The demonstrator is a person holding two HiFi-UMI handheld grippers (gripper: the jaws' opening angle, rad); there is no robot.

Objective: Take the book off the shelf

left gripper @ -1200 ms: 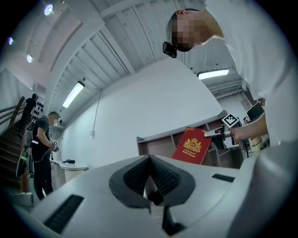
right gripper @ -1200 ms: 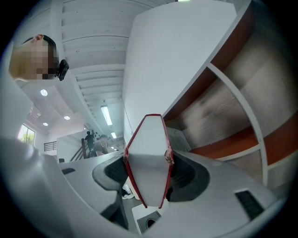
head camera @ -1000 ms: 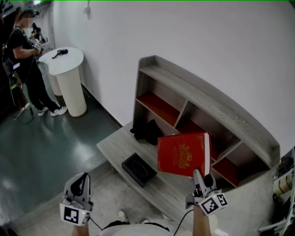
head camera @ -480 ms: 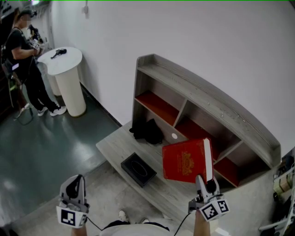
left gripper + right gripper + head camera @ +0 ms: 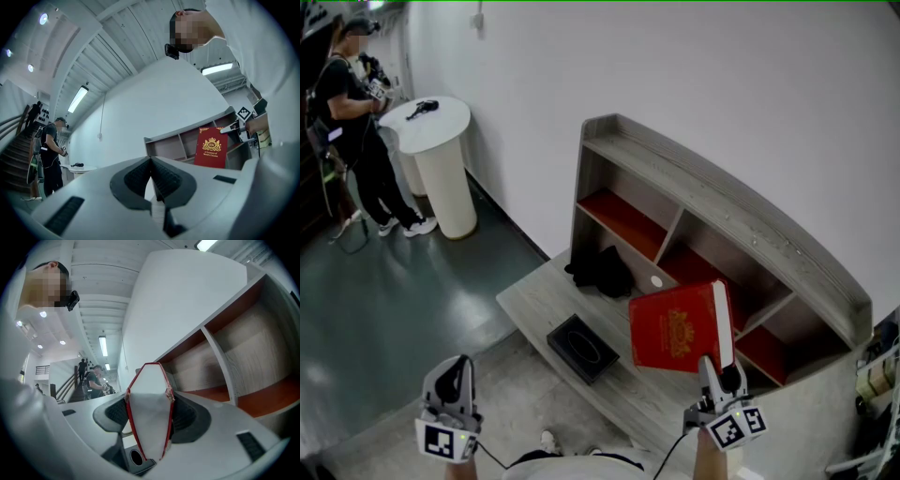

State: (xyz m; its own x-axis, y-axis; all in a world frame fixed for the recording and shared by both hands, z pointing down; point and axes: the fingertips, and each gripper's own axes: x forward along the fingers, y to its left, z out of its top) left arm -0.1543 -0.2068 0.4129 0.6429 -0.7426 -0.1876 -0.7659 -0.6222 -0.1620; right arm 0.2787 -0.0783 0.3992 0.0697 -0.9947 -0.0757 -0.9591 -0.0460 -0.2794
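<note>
A red book [image 5: 675,330] with a gold crest hangs upright in front of the grey shelf unit [image 5: 712,202], above its lower board. My right gripper [image 5: 719,367] is shut on the book's lower right corner. In the right gripper view the book's white page edge [image 5: 149,416] fills the gap between the jaws, with red shelf compartments [image 5: 262,397] behind. My left gripper [image 5: 450,394] hangs low at the left, away from the shelf, its jaws closed together with nothing between them [image 5: 151,180]. The left gripper view shows the book [image 5: 211,146] from afar.
A black box [image 5: 583,346] and a dark bundle [image 5: 600,269] lie on the shelf's lower board [image 5: 534,300]. A white round pedestal table [image 5: 439,155] stands at the far left with a person [image 5: 352,122] beside it. The floor is dark green.
The book and my right gripper came down and slightly right, away from the shelf compartments, then held almost still. My left gripper sank a little lower.
</note>
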